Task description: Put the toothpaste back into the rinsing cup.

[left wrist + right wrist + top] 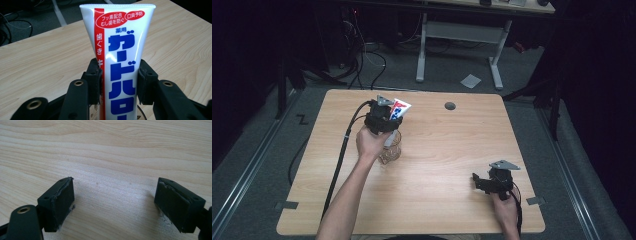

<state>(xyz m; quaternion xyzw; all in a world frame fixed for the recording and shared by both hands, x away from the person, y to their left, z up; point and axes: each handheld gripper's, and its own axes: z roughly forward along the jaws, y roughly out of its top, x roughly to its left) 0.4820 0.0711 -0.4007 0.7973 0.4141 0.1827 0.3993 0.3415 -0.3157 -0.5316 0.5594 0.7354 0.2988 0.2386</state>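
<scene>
We list the table (447, 150) as pale wood-grain laminate, smooth with a soft sheen. We record the toothpaste tube (120, 50) as glossy white plastic, printed in red and blue. We note the left gripper (119, 82) in matt black plastic, brass-coloured metal inserts showing, and the right gripper (115, 202) with matt black rubbery pads (61, 202), rough and frayed at their edges. We enter the glass (391, 150) as clear and shiny.

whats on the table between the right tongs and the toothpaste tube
Nothing: in the high view, bare wood separates the right tongs from the toothpaste tube, which the left tongs hold over a clear glass.
</scene>
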